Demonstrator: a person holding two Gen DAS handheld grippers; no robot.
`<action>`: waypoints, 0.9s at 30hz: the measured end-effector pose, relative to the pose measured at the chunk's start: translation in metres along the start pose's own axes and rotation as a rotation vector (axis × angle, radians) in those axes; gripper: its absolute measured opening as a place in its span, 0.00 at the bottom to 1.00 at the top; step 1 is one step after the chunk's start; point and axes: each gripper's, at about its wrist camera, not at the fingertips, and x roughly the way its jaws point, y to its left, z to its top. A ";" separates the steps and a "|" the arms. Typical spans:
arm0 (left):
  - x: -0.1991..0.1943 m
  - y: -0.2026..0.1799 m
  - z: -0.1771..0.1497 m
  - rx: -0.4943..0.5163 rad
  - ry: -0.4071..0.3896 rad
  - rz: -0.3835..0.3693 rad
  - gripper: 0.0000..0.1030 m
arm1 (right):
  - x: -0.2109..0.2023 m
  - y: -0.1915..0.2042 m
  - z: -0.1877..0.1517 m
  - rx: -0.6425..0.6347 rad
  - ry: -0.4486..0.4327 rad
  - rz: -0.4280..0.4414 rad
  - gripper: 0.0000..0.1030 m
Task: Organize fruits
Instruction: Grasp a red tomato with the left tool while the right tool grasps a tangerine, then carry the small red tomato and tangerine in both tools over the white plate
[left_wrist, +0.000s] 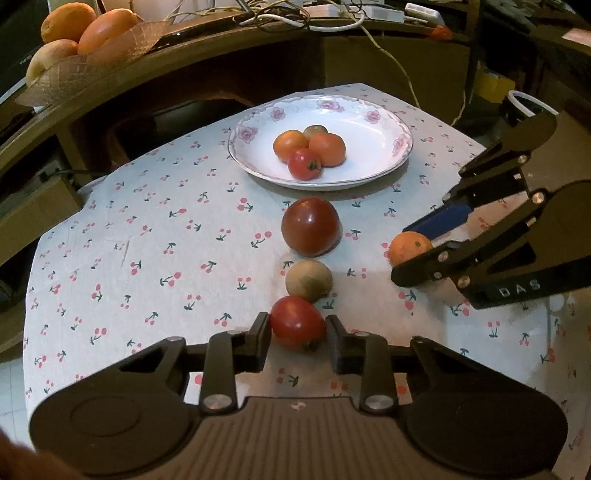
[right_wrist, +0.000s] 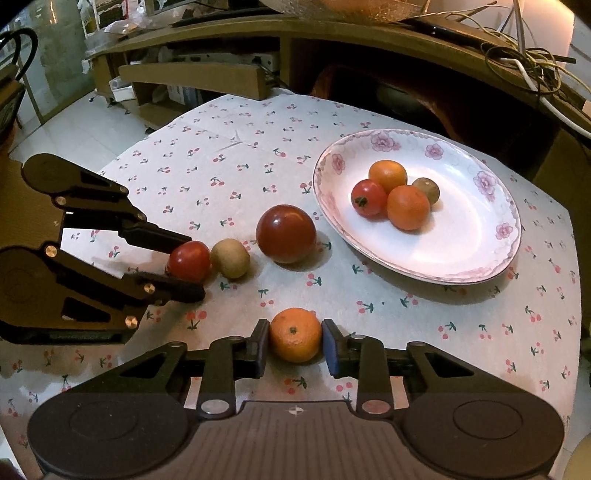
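Four fruits (right_wrist: 395, 197) on plate (right_wrist: 461, 254), four on cloth (left_wrist: 166, 240).

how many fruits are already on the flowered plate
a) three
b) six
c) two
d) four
d: the plate holds a small red tomato, two oranges and one brownish fruit, while the other four fruits are off the plate on the cherry-print cloth.
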 end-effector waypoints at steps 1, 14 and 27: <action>0.000 0.000 0.001 -0.003 0.004 0.001 0.36 | 0.000 0.000 0.000 0.002 0.003 -0.001 0.30; -0.010 -0.006 0.020 -0.004 -0.049 -0.014 0.36 | -0.014 -0.009 0.006 0.057 -0.031 -0.015 0.30; -0.013 -0.014 0.055 0.009 -0.115 -0.001 0.36 | -0.023 -0.029 0.022 0.114 -0.107 -0.080 0.30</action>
